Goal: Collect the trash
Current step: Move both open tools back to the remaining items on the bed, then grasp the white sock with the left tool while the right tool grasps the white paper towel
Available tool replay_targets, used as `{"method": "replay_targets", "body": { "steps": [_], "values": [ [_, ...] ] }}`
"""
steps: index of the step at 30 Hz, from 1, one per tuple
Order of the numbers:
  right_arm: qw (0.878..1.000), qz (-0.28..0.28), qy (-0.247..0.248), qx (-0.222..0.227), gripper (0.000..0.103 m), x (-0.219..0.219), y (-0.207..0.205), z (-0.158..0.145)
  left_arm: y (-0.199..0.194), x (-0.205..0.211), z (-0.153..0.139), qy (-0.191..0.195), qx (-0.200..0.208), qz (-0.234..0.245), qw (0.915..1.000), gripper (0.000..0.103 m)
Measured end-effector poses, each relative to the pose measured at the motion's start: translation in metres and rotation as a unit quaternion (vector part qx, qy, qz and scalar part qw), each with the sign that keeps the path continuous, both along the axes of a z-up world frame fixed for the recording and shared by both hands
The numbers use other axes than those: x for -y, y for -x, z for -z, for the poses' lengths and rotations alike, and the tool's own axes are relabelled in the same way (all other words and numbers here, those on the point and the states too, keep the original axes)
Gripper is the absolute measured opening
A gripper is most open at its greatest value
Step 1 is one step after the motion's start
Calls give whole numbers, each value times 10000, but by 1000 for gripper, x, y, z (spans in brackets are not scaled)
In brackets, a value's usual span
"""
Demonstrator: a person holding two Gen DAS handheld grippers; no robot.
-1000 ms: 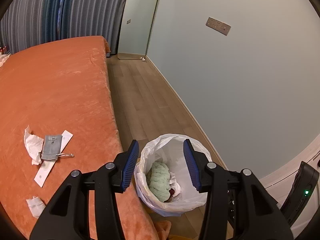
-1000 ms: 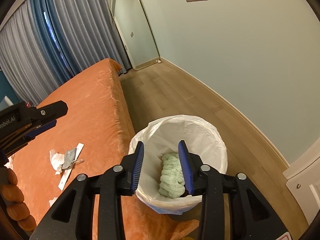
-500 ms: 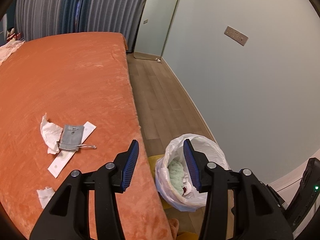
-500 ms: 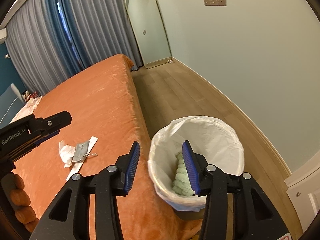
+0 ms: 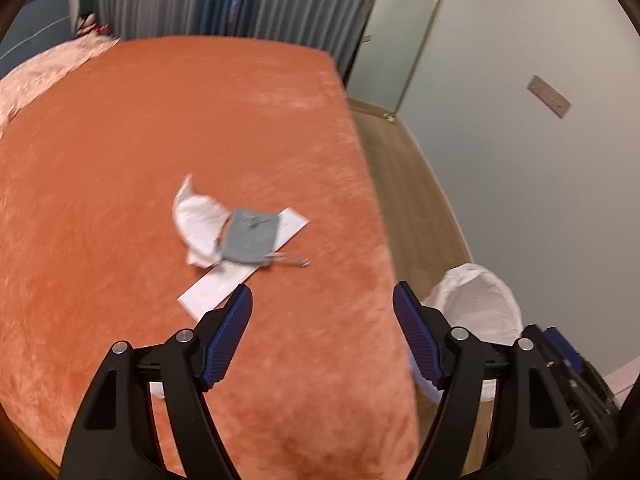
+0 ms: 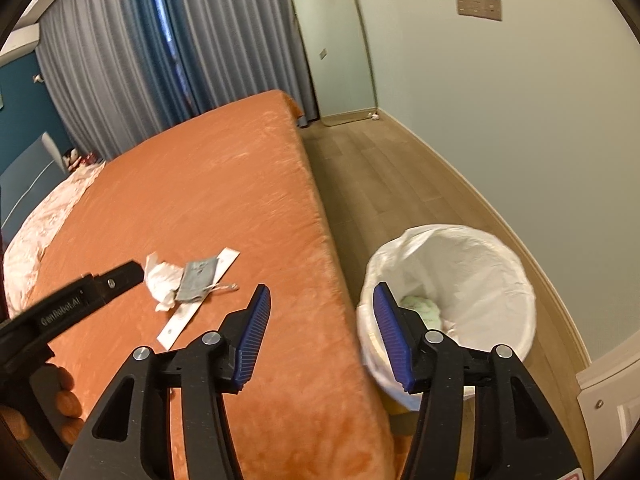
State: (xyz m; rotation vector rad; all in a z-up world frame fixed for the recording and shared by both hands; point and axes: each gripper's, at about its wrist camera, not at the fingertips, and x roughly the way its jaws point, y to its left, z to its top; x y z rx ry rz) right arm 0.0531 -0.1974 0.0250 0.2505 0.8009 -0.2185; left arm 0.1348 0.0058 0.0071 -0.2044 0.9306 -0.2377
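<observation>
On the orange bed (image 5: 120,152) (image 6: 208,184) lie a crumpled white tissue (image 5: 196,220) (image 6: 162,280), a grey pouch (image 5: 250,236) (image 6: 196,280) and a white paper strip (image 5: 216,288) (image 6: 180,320). My left gripper (image 5: 322,308) is open and empty above the bed, just short of this pile. My right gripper (image 6: 320,304) is open and empty over the bed's edge. The white-lined trash bin (image 6: 452,280) (image 5: 476,300) stands on the floor beside the bed, with a green cloth (image 6: 422,308) inside.
A pale quilt (image 6: 36,228) lies at the bed's far left. A mirror (image 6: 336,40) leans on the far wall by grey curtains (image 6: 140,60). Wooden floor (image 6: 380,168) runs between the bed and the right wall. A white cabinet (image 6: 612,400) stands at the lower right.
Both grippers have swung left, away from the bin and toward the bed. The left gripper's jaws have opened wider and now face the pile. The right jaws have widened too.
</observation>
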Motion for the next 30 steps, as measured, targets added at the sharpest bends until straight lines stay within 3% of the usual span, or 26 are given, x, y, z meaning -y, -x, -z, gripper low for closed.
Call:
{"method": "replay_targets", "body": {
  "steps": [13,22,25,30],
  "values": [
    [9967,-634,-41,-499,59,-81,-21,48,15,-99,105,-73,-1130,-767,9906,75],
    [9921,-865,-132,-897,59,-116,-31,87,15,-110,147,184,-1684,-746,9827,75],
    [9909,-892,-154,-991,59,-122,-35,95,12,-111,156,270,-1758,-758,9811,67],
    [9891,-939,-201,-1118,59,-132,-45,107,6,-115,165,372,-1906,-686,9786,33]
  ]
}}
